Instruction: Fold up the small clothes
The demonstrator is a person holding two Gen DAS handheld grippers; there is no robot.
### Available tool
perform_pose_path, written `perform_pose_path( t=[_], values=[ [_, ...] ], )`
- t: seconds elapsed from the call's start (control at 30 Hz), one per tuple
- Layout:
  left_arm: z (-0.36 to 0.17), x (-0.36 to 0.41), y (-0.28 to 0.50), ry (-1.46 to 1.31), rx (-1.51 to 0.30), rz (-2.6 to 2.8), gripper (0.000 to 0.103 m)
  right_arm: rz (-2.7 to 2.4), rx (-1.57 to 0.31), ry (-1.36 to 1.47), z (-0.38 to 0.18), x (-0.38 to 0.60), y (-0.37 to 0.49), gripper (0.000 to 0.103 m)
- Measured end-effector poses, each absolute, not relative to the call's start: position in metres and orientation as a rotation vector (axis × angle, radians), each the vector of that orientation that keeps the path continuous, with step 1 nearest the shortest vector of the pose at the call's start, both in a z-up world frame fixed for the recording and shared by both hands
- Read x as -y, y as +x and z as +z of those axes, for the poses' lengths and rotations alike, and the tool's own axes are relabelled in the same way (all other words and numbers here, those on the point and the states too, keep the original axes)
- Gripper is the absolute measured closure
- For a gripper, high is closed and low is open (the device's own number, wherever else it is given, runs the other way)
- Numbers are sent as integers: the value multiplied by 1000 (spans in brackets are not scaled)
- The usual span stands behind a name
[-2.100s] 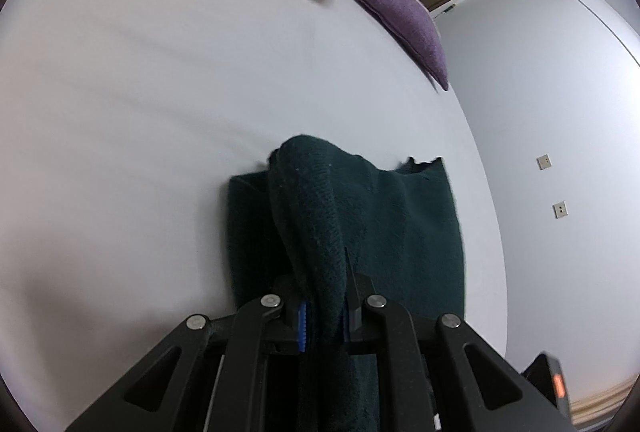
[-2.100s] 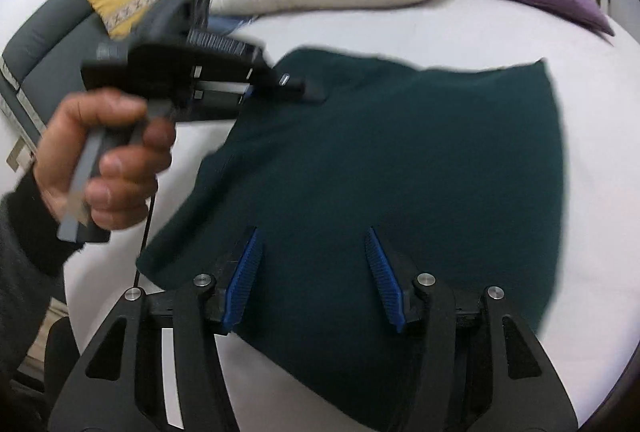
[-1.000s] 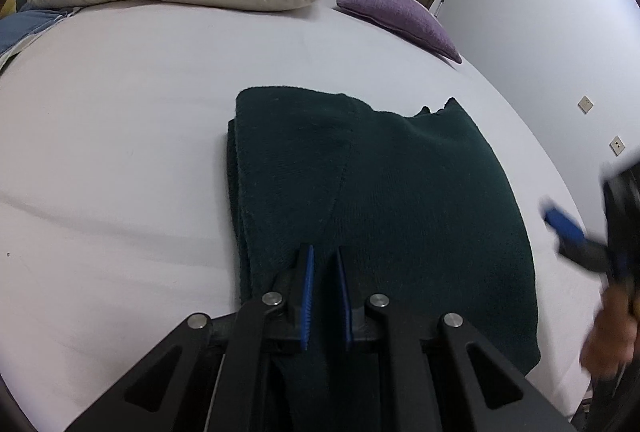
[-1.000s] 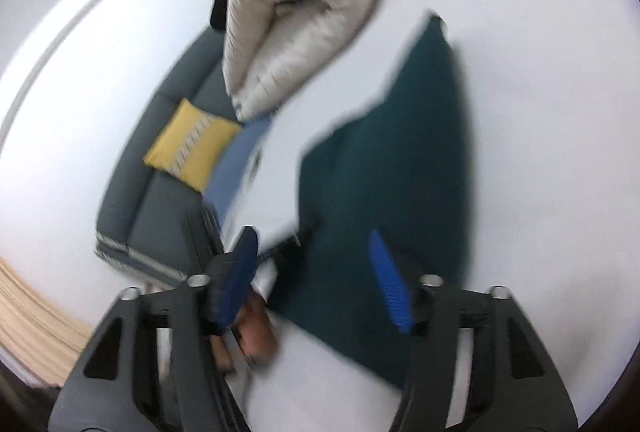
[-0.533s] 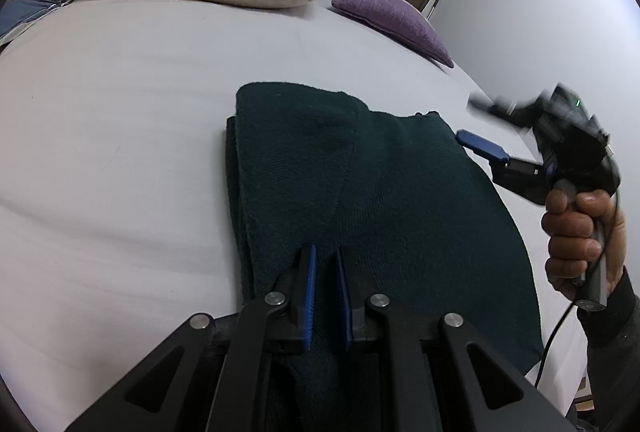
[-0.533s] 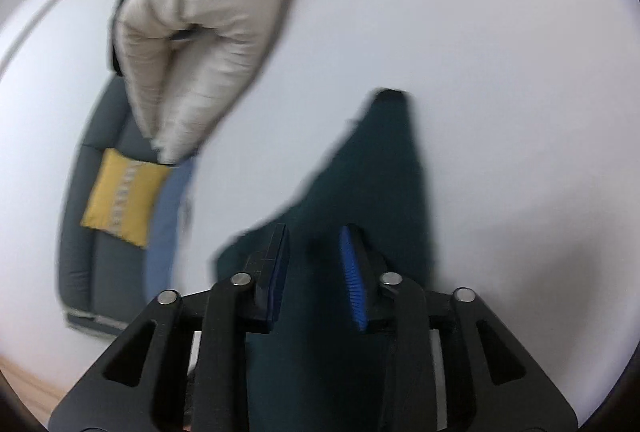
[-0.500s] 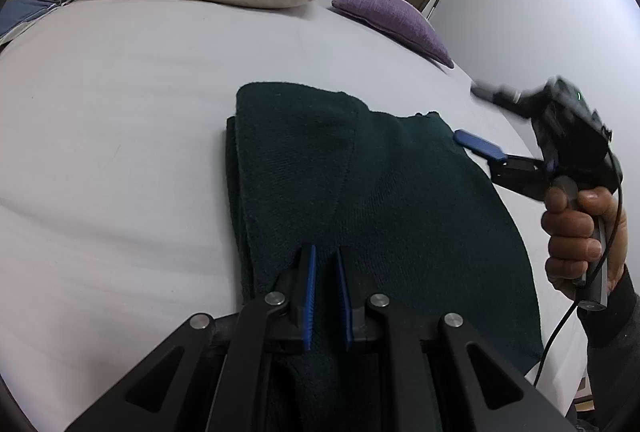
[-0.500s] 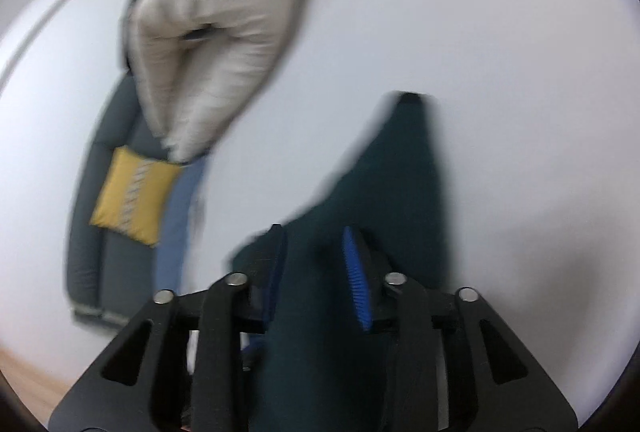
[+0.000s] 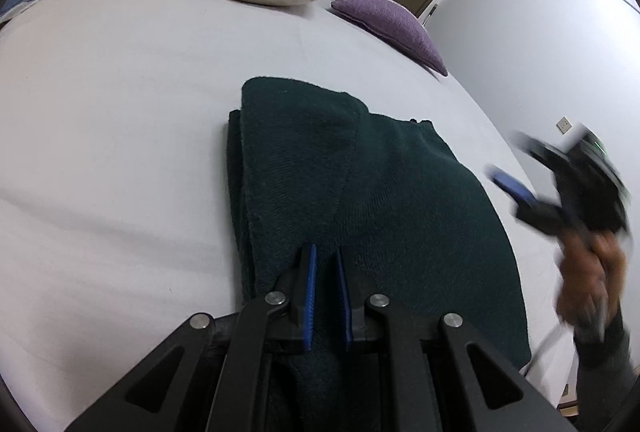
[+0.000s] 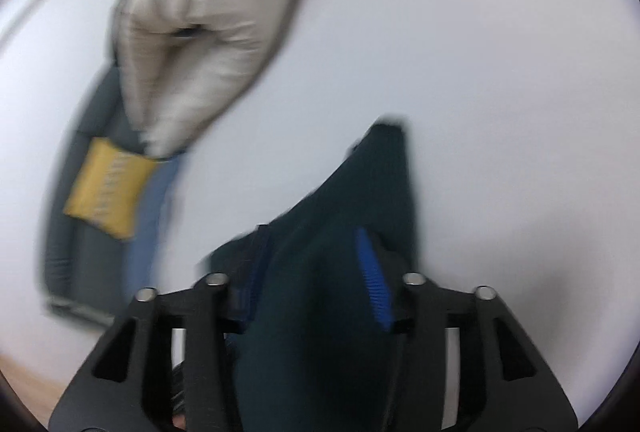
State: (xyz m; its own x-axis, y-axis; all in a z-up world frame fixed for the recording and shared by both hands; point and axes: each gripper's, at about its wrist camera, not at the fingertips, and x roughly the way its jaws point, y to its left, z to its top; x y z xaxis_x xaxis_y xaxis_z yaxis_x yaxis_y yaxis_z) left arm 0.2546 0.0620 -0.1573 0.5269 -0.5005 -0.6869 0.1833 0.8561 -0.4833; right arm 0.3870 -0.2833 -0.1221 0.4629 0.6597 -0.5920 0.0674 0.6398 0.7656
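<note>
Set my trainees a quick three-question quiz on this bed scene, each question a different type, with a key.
1. True or false: the purple pillow lies on top of the folded garment.
2. Multiple choice: what colour is the garment? A) red B) dark green C) yellow
3. Fill the gap: in the right wrist view, the yellow cushion rests on a grey ___.

Key: 1 false, since the pillow lies apart from it, further up the bed. 2 B. 3 sofa.
</note>
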Motion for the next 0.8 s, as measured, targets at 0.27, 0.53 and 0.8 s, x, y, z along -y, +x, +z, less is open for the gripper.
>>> perform_pose_path(
  t=[0.27,0.53,0.8],
  values=[
    [-158,-63,252,-402,-937,-434,89,721,-1157,821,-167,246,255,60],
    [-135,-125,234,-711,-861,-414,55,605,-1047,787,-129,289,206,40],
    [-158,-121,244,-710,-1032,-392,40,526,-992,846,-104,343,226,19]
  ],
)
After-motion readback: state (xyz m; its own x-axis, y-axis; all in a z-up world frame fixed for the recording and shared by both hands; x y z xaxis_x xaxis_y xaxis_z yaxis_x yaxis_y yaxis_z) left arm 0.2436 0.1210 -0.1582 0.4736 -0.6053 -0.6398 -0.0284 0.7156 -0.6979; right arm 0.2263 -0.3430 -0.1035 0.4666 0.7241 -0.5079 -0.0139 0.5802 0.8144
